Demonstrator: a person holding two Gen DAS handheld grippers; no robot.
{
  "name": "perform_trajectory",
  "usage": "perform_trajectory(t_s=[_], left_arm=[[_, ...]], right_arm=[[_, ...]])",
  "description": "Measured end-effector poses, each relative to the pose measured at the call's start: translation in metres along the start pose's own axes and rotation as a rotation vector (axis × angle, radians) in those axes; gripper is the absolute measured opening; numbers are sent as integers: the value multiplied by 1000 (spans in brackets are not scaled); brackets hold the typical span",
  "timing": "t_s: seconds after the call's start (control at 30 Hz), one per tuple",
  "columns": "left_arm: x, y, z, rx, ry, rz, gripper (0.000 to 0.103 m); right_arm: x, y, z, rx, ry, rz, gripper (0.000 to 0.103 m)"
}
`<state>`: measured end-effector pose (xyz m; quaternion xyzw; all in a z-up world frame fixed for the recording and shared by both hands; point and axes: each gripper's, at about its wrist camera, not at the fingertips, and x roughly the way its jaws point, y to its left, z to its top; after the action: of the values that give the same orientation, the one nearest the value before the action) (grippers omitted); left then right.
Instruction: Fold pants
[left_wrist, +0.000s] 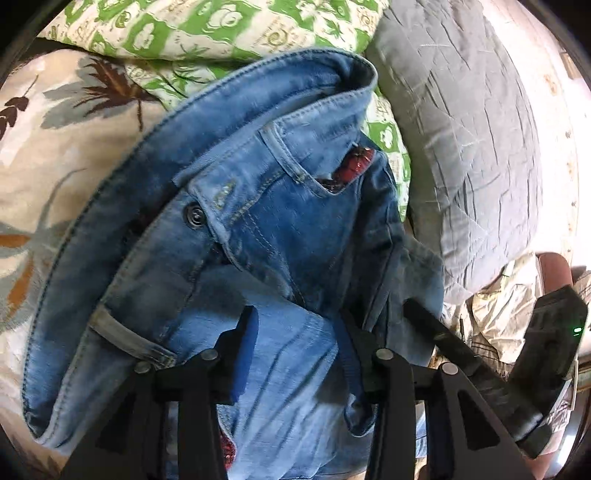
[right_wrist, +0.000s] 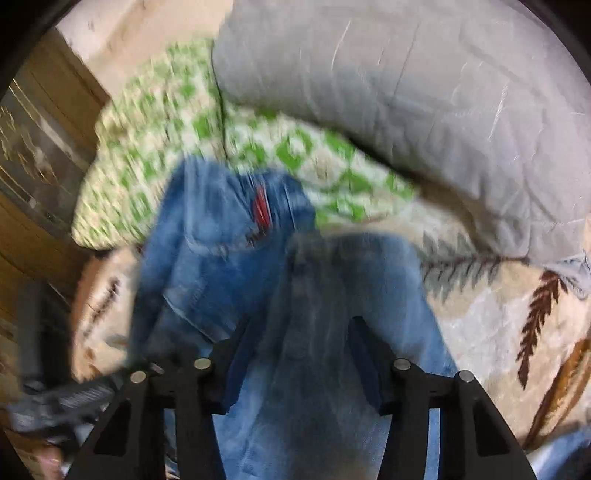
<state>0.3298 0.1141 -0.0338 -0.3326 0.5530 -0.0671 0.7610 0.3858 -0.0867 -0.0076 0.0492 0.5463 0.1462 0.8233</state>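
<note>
A pair of blue jeans (left_wrist: 280, 229) lies bunched on a leaf-patterned bedspread (left_wrist: 48, 177), waistband, black button and a red-lined pocket facing up. My left gripper (left_wrist: 295, 332) is open, its jaws wide apart over the light denim of a leg. The right gripper's black body (left_wrist: 546, 354) shows at the right edge of that view. In the blurred right wrist view the jeans (right_wrist: 229, 258) lie ahead and my right gripper (right_wrist: 299, 347) is open, with denim lying between its jaws.
A green-and-white patterned pillow (left_wrist: 207, 29) lies behind the jeans, and a grey quilted pillow (left_wrist: 465, 147) lies to their right. Both show in the right wrist view, green (right_wrist: 166, 147) and grey (right_wrist: 406, 88). Wooden furniture (right_wrist: 44, 155) stands at the left there.
</note>
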Motion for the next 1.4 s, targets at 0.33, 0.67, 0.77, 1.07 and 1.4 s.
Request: perform_trajectory(t_s=[0.33,0.67,0.77,1.07,1.4], left_arm=[[1,-21,-7,62,20,-20,44],[-2,-56,-13,166,-3,-104,62],[4,-69,-8,204,17,-120,65],[62,-165,20,327,82,122,67],[97,-178,2,325,40,476,4]], right_arm=[[12,-14,-25,-41,34,-168,4],[-158,-63,-113,88,-362,-63,4],[-166,-83,-152,149,-408,-32,4],[-148,-129,-203,411,-411,52,4],[-141,-161,-219,589,-378,196,4]])
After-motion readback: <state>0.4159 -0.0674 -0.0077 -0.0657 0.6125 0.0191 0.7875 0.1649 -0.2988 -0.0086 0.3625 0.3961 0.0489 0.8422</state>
